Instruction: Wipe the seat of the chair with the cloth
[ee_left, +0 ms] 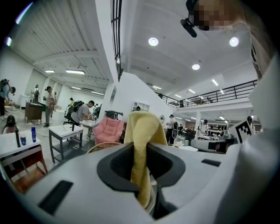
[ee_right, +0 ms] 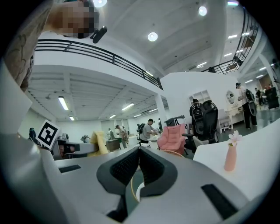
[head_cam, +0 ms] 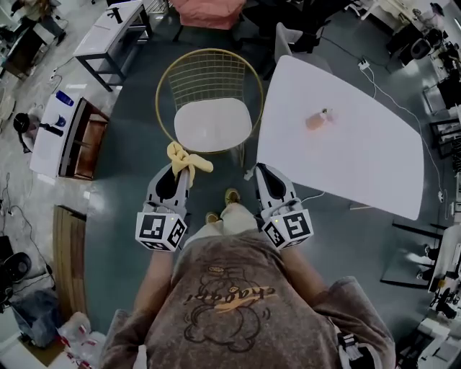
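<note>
A gold wire chair (head_cam: pixel 209 72) with a white seat cushion (head_cam: pixel 213 124) stands in front of me on the dark floor. My left gripper (head_cam: pixel 183 165) is shut on a yellow cloth (head_cam: pixel 189 158), held just short of the seat's front edge. In the left gripper view the yellow cloth (ee_left: pixel 142 148) hangs pinched between the jaws and rises above them. My right gripper (head_cam: pixel 254 171) is shut and holds nothing, level with the left one, to the right of the chair. In the right gripper view the right gripper (ee_right: pixel 138 154) has its tips touching.
A white table (head_cam: pixel 338 137) with a small pink vase (head_cam: pixel 318 119) stands right of the chair, its corner close to my right gripper. A pink armchair (head_cam: pixel 209 12) is behind the chair. Desks (head_cam: pixel 112 32) and a low shelf (head_cam: pixel 79 140) line the left side.
</note>
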A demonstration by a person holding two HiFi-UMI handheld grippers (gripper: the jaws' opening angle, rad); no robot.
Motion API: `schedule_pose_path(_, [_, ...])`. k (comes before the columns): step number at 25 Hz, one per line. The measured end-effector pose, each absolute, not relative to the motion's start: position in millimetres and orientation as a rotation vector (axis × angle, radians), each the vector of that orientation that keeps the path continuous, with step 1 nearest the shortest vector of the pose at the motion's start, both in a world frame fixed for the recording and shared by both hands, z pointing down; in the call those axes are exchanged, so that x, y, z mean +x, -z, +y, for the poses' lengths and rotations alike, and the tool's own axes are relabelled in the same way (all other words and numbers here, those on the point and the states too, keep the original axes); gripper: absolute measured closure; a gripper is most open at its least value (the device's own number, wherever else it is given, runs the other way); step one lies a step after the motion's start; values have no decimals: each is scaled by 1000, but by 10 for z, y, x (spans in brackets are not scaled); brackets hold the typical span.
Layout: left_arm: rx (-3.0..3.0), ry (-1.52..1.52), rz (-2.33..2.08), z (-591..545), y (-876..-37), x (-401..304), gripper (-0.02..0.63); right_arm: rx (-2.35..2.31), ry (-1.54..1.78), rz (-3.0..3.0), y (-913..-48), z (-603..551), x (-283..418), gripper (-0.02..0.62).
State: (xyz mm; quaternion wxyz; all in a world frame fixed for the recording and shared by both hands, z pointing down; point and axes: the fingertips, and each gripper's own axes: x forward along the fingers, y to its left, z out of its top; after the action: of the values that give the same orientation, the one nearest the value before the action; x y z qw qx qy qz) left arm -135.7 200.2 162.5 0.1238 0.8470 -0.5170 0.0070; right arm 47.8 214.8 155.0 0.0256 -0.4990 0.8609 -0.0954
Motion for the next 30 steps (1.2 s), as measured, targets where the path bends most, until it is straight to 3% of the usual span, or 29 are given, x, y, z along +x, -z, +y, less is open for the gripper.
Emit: schedule_pose_path(30, [2413, -68, -1566, 305, -1665, -1258, 538, -1512, 371, 2640, -1649, 334, 677, 570])
